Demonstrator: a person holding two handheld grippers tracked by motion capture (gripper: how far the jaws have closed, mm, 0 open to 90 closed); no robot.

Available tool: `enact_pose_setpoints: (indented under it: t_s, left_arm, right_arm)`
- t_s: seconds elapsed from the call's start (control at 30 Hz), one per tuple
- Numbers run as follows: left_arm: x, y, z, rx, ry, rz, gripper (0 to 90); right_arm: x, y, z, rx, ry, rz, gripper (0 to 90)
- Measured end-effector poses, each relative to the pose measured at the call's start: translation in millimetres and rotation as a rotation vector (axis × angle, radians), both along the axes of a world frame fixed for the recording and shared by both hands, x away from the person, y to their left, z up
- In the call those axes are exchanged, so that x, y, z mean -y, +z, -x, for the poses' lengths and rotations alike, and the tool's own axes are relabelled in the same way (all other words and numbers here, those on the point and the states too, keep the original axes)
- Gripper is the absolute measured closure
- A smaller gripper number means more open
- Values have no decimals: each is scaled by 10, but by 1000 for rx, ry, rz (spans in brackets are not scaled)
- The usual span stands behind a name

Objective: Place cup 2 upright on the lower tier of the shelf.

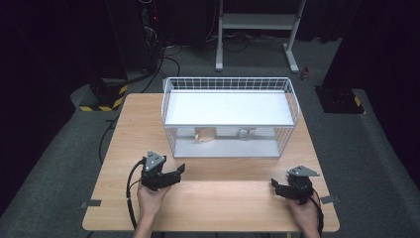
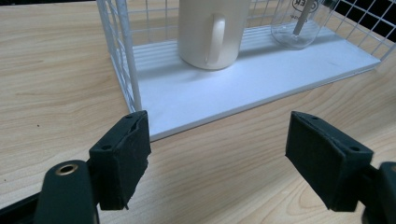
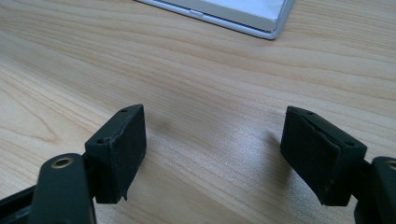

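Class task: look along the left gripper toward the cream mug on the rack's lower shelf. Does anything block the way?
Nothing visible does. The left gripper, jaws open, faces the rack's open front; only bare table lies before the cream mug.

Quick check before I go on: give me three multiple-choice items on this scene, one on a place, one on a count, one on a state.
1. Where does the cream mug stand?
A. On the lower shelf of the white wire rack
B. On the rack's top shelf
C. On the bare table beside the rack

2. How many vessels stand on that lower shelf?
A. One
B. Two
C. Four

3. How are the left tongs?
A. Shut on the mug
B. Shut on a wire of the rack
C. Open, with nothing between them

Answers:
1. A: the left gripper view shows the mug on the white lower board, inside the wire wall.
2. B: the mug and a clear glass jar stand there.
3. C: the jaws stand apart over the wooden table.
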State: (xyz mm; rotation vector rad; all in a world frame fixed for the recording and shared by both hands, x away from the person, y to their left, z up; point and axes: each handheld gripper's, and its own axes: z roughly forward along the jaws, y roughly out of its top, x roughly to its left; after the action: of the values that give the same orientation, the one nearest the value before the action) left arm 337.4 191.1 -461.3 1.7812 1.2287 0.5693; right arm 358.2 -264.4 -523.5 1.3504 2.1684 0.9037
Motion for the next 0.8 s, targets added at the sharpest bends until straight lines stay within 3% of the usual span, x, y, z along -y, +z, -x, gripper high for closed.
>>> enact_pose_setpoints:
  t_s: [0.8]
  left_arm:
    - [-88, -171, 70, -45, 25, -23, 226]
  right_arm:
    - [1, 0, 0, 0, 0, 2, 228]
